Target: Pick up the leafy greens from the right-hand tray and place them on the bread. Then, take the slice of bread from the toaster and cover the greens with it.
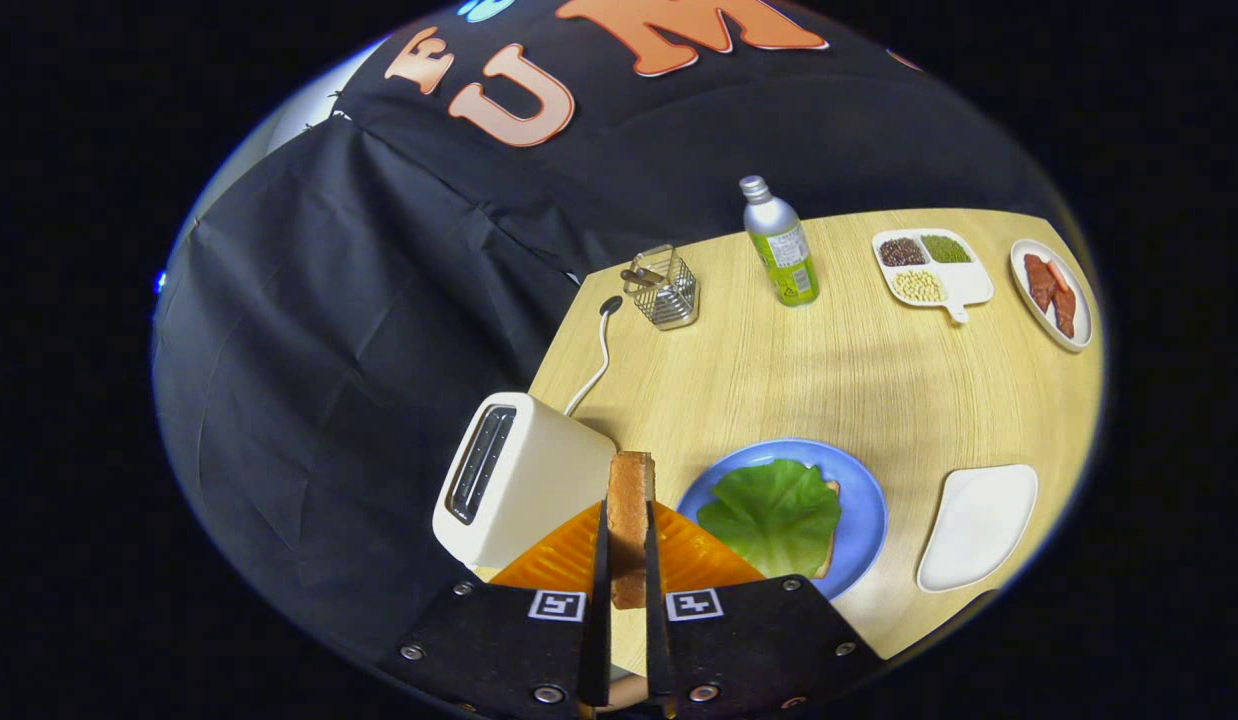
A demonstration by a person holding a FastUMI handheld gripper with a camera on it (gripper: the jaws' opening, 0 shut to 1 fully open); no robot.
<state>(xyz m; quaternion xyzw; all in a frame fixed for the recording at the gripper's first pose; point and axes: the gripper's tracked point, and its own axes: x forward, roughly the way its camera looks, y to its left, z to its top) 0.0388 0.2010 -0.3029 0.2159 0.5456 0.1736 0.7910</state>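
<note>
My gripper (629,520) is shut on a slice of bread (630,500), held upright on its edge between the two fingers, above the table. Just to its left stands the white toaster (524,480), slots up and nothing showing in them. Just right of the fingers sits a blue plate (864,490) with the leafy greens (774,515) spread over a lower slice of bread (831,530), of which only a rim shows. Farther right lies a bare white tray (979,525).
At the back of the wooden table (839,370) stand a wire basket (664,288), a metal bottle (782,245), a divided white dish of beans (929,265) and a plate of meat strips (1051,292). The toaster's white cord (599,360) runs toward the table's left edge.
</note>
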